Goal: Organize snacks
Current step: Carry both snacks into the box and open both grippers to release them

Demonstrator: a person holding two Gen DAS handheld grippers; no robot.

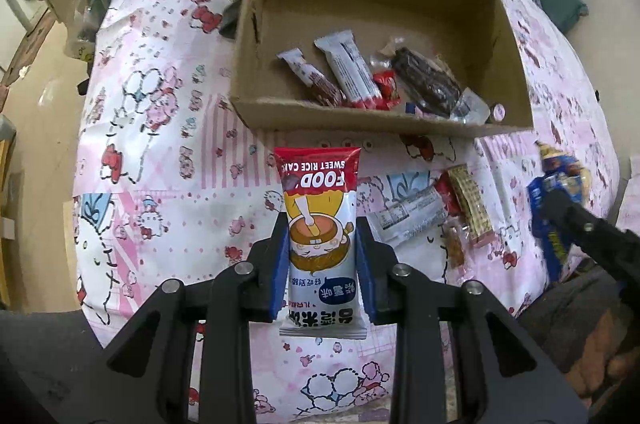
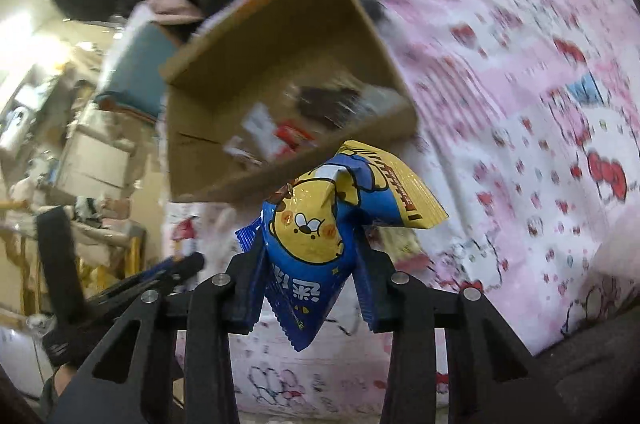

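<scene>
My left gripper is shut on a red and white sweet rice cake packet, held above the bed just short of the open cardboard box. The box holds several wrapped snacks. My right gripper is shut on a blue and yellow snack bag, held near the box's front wall; this view is blurred. The right gripper with its blue bag also shows in the left wrist view.
Several loose snack packets lie on the pink cartoon bedsheet right of the rice cake packet. The bed's left edge drops to the floor. Clutter and furniture stand left of the bed.
</scene>
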